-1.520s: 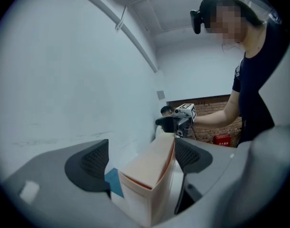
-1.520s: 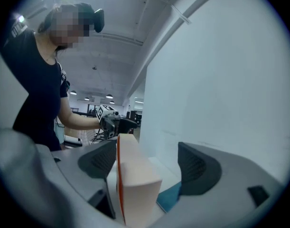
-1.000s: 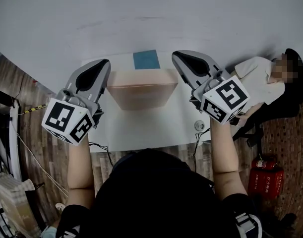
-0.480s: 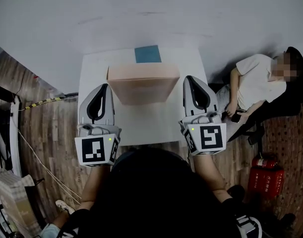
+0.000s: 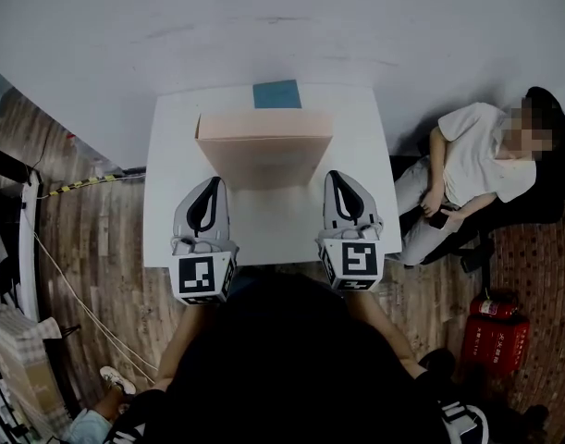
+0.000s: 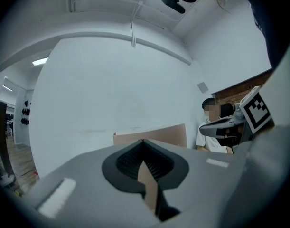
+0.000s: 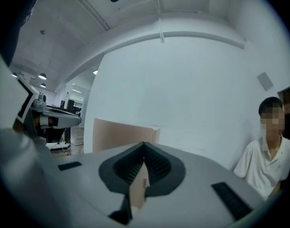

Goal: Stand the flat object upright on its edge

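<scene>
A flat tan cardboard panel [image 5: 264, 151] stands upright on its lower edge at the middle of the white table [image 5: 171, 183]. It also shows ahead as the cardboard panel [image 6: 152, 137] in the left gripper view and as the cardboard panel [image 7: 121, 134] in the right gripper view. My left gripper [image 5: 211, 182] hovers over the table's front left, shut, with nothing held. My right gripper [image 5: 340, 177] is at the front right, likewise shut and holding nothing. Both sit nearer me than the panel and do not touch it. The left gripper [image 6: 143, 142] and right gripper [image 7: 145, 144] show their jaws closed together.
A blue square [image 5: 276, 93] lies on the table behind the panel. A seated person [image 5: 472, 165] is right of the table, with a red extinguisher [image 5: 495, 336] on the wooden floor. A pale wall stands behind the table.
Both grippers have pulled back from the panel's two sides toward me, to the table's front edge. The panel stays upright.
</scene>
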